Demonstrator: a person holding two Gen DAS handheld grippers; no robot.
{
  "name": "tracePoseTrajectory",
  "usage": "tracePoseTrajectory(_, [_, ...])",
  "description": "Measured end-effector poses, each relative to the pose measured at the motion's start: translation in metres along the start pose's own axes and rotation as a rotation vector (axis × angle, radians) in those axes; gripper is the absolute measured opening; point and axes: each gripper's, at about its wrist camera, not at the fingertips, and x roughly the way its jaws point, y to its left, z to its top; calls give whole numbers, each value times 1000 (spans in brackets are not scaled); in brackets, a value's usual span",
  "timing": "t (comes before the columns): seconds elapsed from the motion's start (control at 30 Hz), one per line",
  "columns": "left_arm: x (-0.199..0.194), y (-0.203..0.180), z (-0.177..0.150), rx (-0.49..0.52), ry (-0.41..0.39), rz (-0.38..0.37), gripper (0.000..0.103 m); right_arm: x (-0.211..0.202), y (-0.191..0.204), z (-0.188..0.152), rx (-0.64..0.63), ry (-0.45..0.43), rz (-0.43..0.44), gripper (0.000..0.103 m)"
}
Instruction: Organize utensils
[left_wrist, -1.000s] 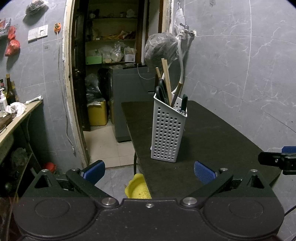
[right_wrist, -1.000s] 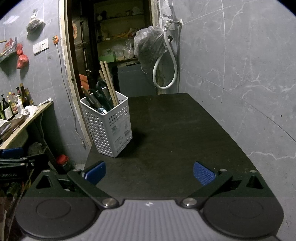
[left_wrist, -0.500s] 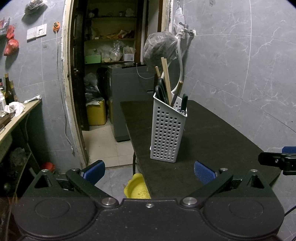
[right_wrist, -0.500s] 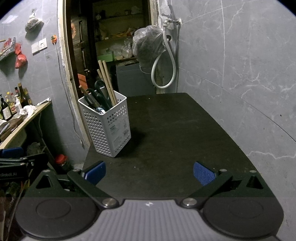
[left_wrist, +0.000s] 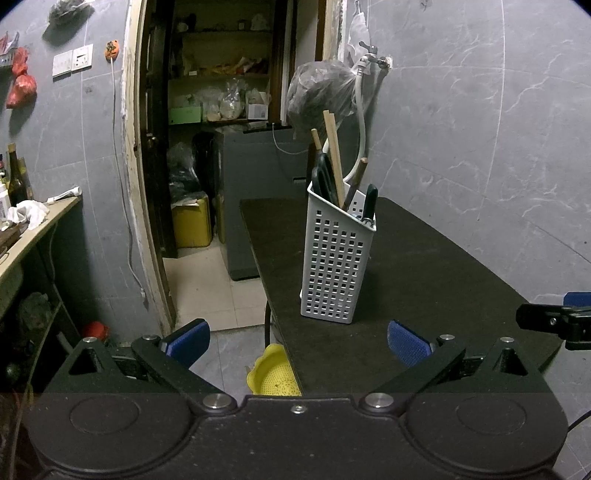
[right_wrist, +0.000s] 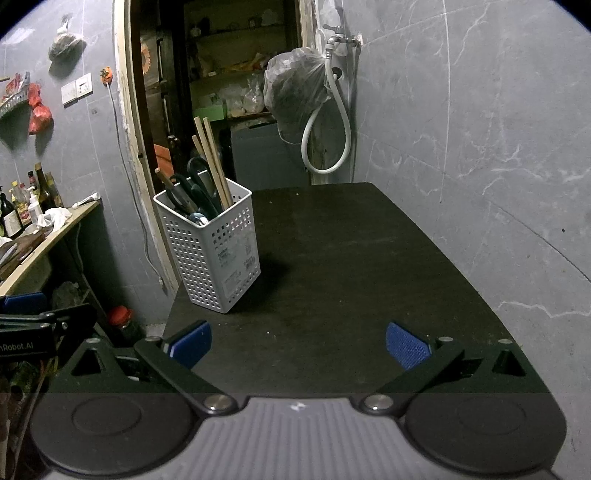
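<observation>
A white perforated utensil basket (left_wrist: 336, 266) (right_wrist: 214, 254) stands upright near the left edge of a dark table (left_wrist: 424, 266) (right_wrist: 332, 258). Wooden chopsticks (left_wrist: 333, 155) (right_wrist: 214, 162), dark-handled scissors (right_wrist: 192, 192) and other handles stick out of it. My left gripper (left_wrist: 297, 341) is open and empty, hanging by the table's near left corner, short of the basket. My right gripper (right_wrist: 299, 341) is open and empty over the table's near edge, with the basket ahead to its left. Each gripper's tip shows at the edge of the other's view.
A yellow colander (left_wrist: 271, 376) lies on the floor below the table's left edge. An open doorway (left_wrist: 207, 147) leads to a cluttered storeroom. A grey wall runs along the table's right side, with a tap, hose (right_wrist: 325, 140) and hanging bag (right_wrist: 295, 92). A counter with bottles (right_wrist: 22, 218) stands left.
Both views have shifted only slightly; the basket sits a little further left in the right wrist view. Both grippers stay open and empty.
</observation>
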Motion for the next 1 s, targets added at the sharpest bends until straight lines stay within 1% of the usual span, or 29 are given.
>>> tracePoseTrajectory(0.7, [5, 0, 1, 15, 2, -2, 102, 5, -2, 1, -3, 8, -7, 103])
tracePoseTrajectory(1.0, [7, 0, 2, 23, 10, -22, 102, 7, -1, 2, -7, 17, -12, 103])
